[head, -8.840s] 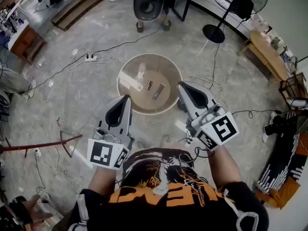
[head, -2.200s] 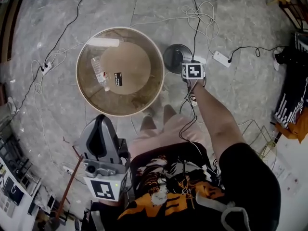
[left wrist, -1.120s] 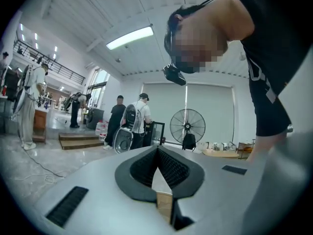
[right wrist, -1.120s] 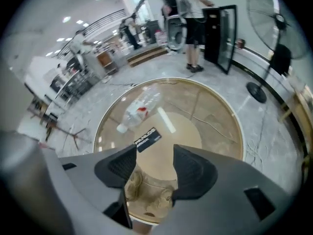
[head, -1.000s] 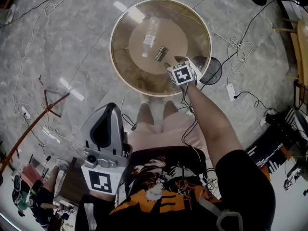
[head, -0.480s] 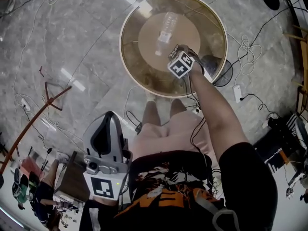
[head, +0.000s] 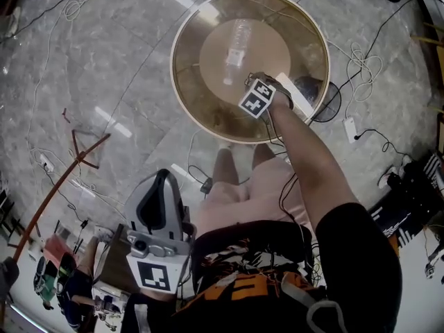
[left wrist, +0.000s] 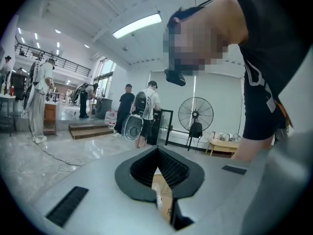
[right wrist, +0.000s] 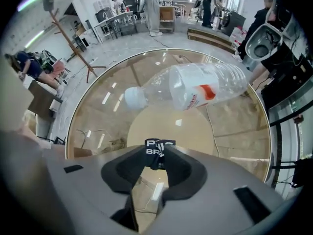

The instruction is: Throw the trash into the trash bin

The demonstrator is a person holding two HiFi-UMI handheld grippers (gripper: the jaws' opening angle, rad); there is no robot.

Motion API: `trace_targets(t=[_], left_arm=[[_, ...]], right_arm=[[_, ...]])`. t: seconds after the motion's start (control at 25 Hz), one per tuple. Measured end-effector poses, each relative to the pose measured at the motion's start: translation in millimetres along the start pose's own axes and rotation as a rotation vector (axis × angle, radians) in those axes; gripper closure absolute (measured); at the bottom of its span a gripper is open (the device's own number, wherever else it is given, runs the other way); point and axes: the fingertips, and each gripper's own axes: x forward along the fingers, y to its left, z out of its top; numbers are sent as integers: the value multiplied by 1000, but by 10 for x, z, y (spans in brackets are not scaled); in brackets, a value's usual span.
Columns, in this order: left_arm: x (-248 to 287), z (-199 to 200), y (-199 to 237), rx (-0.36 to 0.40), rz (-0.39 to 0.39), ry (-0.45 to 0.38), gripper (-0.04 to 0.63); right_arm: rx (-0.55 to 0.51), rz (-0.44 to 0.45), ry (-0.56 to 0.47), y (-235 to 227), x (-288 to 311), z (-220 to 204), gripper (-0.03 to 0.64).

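A round glass table with a wooden rim (head: 182, 82) stands in front of the person. A clear plastic bottle (head: 236, 47) (right wrist: 195, 89) lies on its side on the glass. My right gripper (right wrist: 157, 156) points steeply down at the table top; in the head view its marker cube (head: 257, 97) hides the jaws. The jaws are closing, and their tips pinch a small black packet with white print (right wrist: 156, 148). A dark round bin (head: 320, 97) stands on the floor at the table's right. My left gripper (head: 161, 177) (left wrist: 157, 151) hangs back by the person's hip, shut and holding nothing.
Cables and power strips (head: 349, 127) trail over the marble floor around the table. A reddish wooden stand (head: 76, 161) leans at the left. In the left gripper view, people (left wrist: 146, 111) and a standing fan (left wrist: 195, 114) are far across the room.
The right gripper has come down onto the table top over the black packet, rolled its wrist and narrowed its jaws on it. The left gripper has sunk a little.
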Motion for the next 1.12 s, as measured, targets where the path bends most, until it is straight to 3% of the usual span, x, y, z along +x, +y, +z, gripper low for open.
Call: trace_targets(t=[0.12,0.16,0.48,0.96,1.12], left_arm=[[52,4,-100,-1,-16,3,572],[56,9,-129,0,-21,4,572],[68,155,-292,7,-60,-17,572],[230,410,-819,39,-177,-47,572],[257,467,-883,53,-201,-41,572]], right_arm=[[-8,-30,-3,0,-1,-12,512],[3,-52,-7,-37,-22,-28,586],[166,-121,-81,-247,-483,-417,592],[302,-156,-104,-432,-967,-942,592],[415,-175,-131,-545,-1112,-1047,592]])
